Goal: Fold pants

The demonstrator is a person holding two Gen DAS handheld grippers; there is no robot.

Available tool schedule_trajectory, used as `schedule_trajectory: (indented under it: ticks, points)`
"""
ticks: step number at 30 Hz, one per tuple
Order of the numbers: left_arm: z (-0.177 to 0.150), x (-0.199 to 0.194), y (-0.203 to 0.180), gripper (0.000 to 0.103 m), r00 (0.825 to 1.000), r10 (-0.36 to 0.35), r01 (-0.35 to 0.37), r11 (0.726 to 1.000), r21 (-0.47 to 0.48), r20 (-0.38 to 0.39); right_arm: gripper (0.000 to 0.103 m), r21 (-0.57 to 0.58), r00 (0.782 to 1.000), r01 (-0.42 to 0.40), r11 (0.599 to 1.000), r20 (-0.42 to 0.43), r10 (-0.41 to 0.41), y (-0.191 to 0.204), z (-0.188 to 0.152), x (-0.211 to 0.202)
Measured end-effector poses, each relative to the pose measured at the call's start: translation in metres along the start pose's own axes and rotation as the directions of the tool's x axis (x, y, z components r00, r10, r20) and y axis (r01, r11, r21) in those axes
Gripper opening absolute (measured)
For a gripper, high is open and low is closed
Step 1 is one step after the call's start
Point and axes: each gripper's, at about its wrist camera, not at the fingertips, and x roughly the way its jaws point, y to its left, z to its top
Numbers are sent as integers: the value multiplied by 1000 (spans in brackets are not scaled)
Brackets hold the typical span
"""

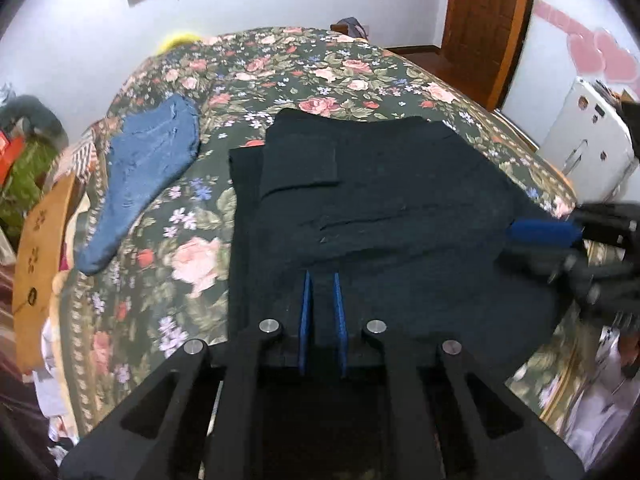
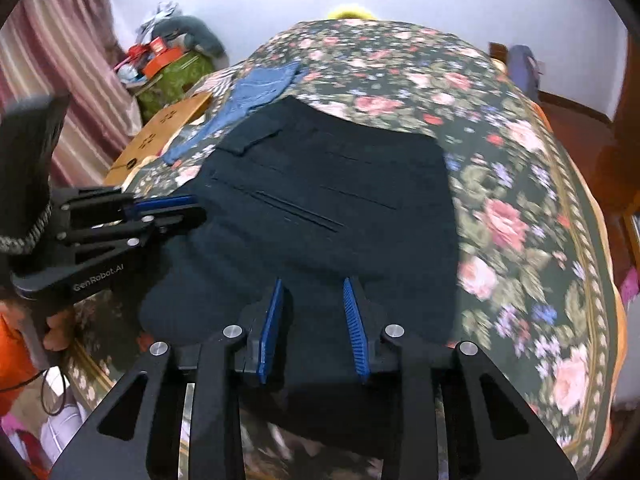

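Here, left tongs (image 1: pixel 322 280) pinching black pants (image 1: pixel 380 200), right tongs (image 2: pixel 314 288) parted, door (image 1: pixel 484 20) in left view only.

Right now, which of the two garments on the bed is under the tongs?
The black pants, spread in the middle of the floral bedspread. The blue jeans lie apart, off to their left, away from both tongs.

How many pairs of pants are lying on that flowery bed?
2: the dark pants spread in the middle under both grippers, and blue jeans beyond them toward the left edge. Others may be out of view.
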Motion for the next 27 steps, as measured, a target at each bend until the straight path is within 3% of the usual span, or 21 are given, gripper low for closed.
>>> schedule_trajectory:
  ticks: [2, 5, 7, 10, 12, 14, 18, 19, 20, 23, 27]
  points:
    - [-5, -4, 9, 22, 1000, -13, 12, 1000, -14, -6, 27, 15, 999, 32, 999, 4, -32, -5, -8, -8]
    - [-15, -11, 20, 22, 999, -45, 44, 998, -36, -10, 27, 45, 999, 45, 998, 6, -45, -19, -17, -19]
    - [-24, -17, 23, 24, 999, 47, -48, 998, -33, -11, 28, 56, 994, 107, 993, -3, -107, -27, -22, -25]
    - [-34, -22, 39, 31, 1000, 25, -26, 996, -82, -13, 28, 111, 994, 110, 988, -10, -110, -47, -28, -36]
    - [-36, -26, 50, 31, 995, 95, -97, 990, -98, -29, 28, 101, 982, 190, 977, -28, -188, -55, -28, -41]
    - [-34, -32, 59, 30, 990, 136, -138, 986, -97, -27, 30, 124, 980, 196, 973, -3, -197, -62, -26, -54]
    - [-20, -48, 74, 31, 997, 79, -76, 986, -147, 10, 38, 141, 980, 177, 974, 65, -188, -62, -10, -71]
    - [-15, -52, 75, 34, 997, 66, -62, 986, -153, 25, 47, 134, 979, 176, 975, 81, -188, -59, -5, -72]
    - [-10, -54, 76, 44, 998, 50, -44, 986, -160, 37, 55, 127, 978, 171, 977, 95, -184, -56, -1, -73]
    - [7, -56, 73, 71, 997, 15, -1, 984, -180, 76, 61, 98, 982, 136, 986, 119, -147, -45, 13, -65]
    - [30, -39, 65, 79, 998, -4, 15, 986, -165, 67, 69, 103, 993, 67, 992, 86, -76, -43, 24, -40]
